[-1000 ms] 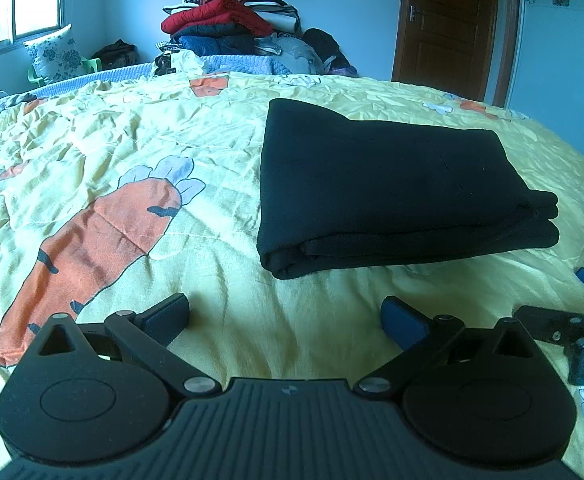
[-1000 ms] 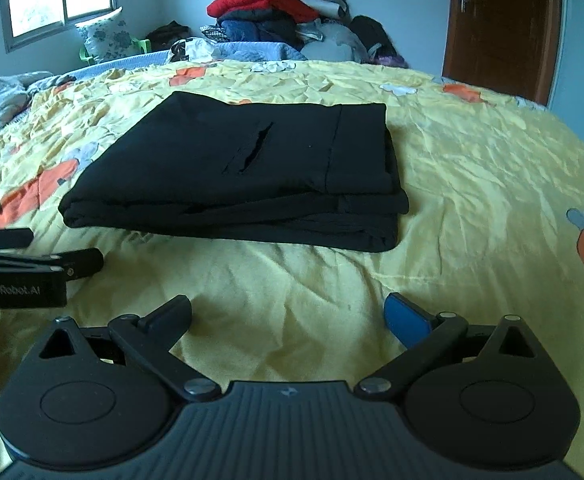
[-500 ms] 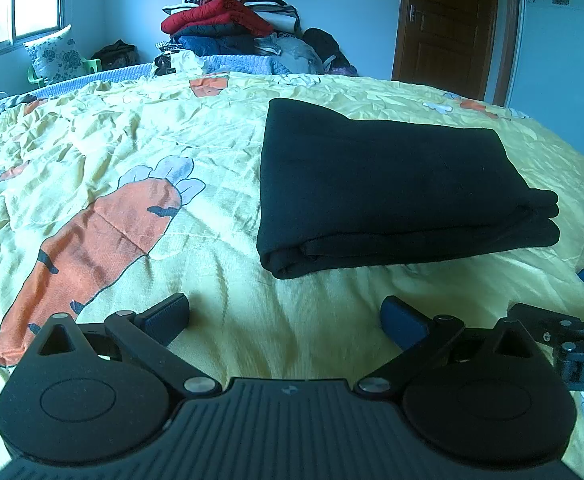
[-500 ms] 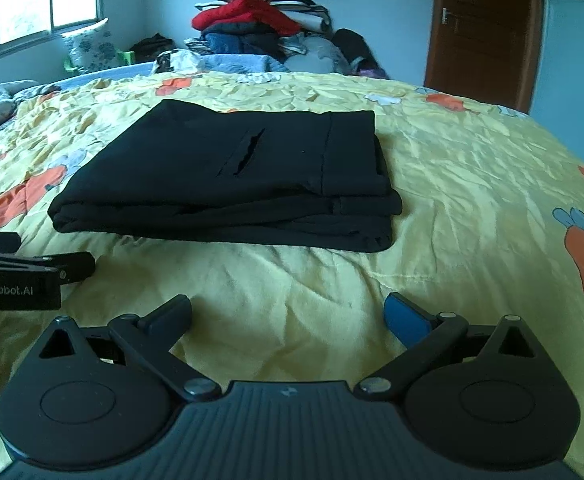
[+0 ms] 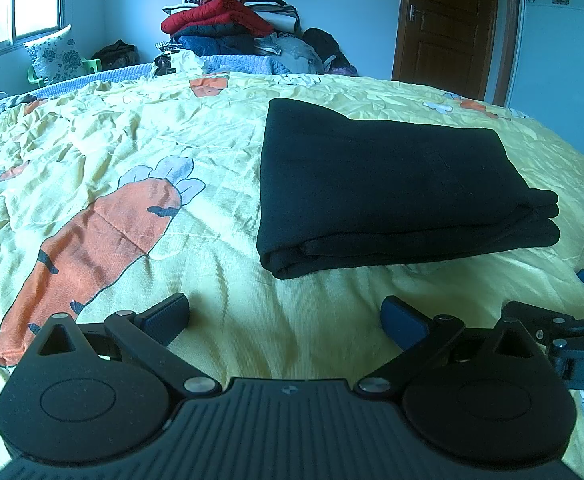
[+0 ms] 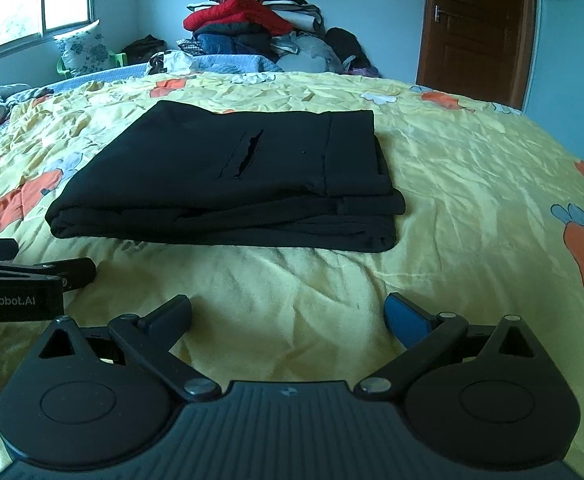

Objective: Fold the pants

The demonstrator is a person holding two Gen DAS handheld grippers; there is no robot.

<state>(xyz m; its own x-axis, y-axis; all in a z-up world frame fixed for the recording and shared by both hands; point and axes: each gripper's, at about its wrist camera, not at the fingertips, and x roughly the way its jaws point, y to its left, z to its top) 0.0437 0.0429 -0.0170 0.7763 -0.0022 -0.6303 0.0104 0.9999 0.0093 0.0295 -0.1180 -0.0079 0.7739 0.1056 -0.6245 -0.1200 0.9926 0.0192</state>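
1. Between the left gripper's (image 5: 285,317) fingers nothing is being held: they are standing wide apart over bare quilt, hovering just short of the near edge of the pants (image 5: 388,188), which I read as a letting-go posture and not a reaching one

2. Alongside it, the right gripper (image 6: 288,317) is showing the same thing, fingers spread wide and empty, pointing at the bundle without touching it; its blue pad (image 6: 406,320) is hanging clear above the wrinkled cloth

3. Each gripper is sitting near the other, side by side and level, so each is peeking into the other's view at the edge; that pairing suggests both were wanted on the same near edge of the fabric

4. Just ahead of both, the pants are lying as a compact black rectangle on the yellow carrot-print quilt (image 5: 140,184), layers stacked flat, with the rounded fold facing the left gripper and the open edges stepping out slightly on the right side. A pocket slit (image 6: 246,154) is showing on top

5. Judging by that tidy stack, the folding is looking finished or very nearly so; the one thing left might be squaring the slightly offset layers

6. Farther back, a heap of clothes (image 6: 252,28) is sitting piled against the wall beyond the bed, with a wooden door (image 5: 448,24) to the right
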